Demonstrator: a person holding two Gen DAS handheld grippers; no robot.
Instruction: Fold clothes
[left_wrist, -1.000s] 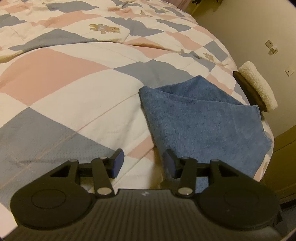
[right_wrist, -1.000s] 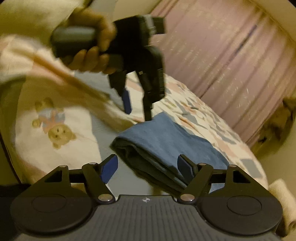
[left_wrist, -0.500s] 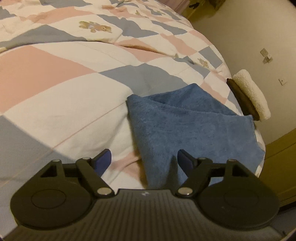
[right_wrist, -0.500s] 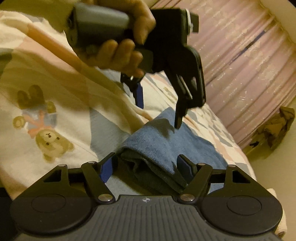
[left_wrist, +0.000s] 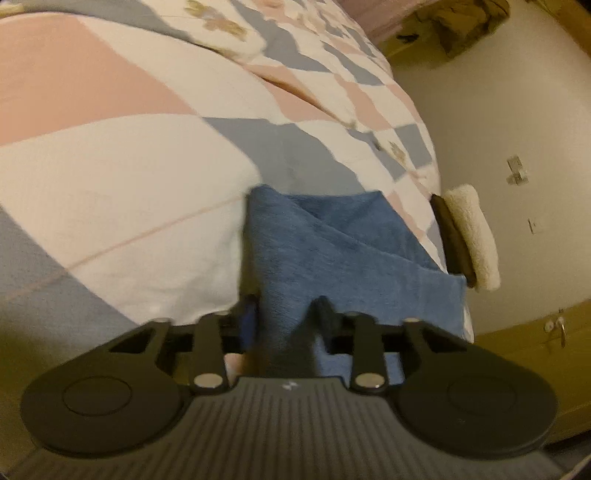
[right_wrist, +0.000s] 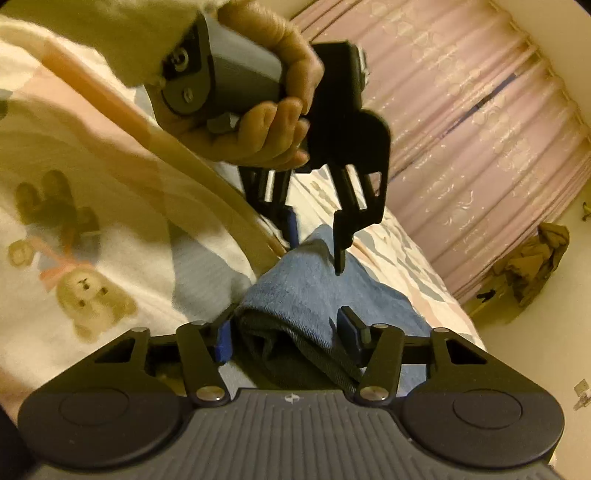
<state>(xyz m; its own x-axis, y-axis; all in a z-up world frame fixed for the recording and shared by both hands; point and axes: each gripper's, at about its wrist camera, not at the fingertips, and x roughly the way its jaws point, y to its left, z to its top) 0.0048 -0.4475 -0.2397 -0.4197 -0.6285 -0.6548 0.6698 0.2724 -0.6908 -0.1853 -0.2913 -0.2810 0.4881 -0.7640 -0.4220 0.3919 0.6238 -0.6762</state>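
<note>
The jaws of the left gripper (left_wrist: 286, 319) pinch a raised fold at the near edge of the folded blue terry-cloth towel (left_wrist: 343, 251). The jaws of the right gripper (right_wrist: 290, 332) stand apart, straddling the towel's (right_wrist: 314, 288) stacked end without clamping it. The towel lies on the bed's pink, grey and white checked quilt (left_wrist: 122, 166), close to its edge. At 2 o'clock in the left wrist view, a dark pad with cream fleece (left_wrist: 469, 236) sits just beyond the bed.

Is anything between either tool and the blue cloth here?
Nothing visible. The left tool and right tool each already straddle an edge of the folded blue terry cloth on the checked quilt.
</note>
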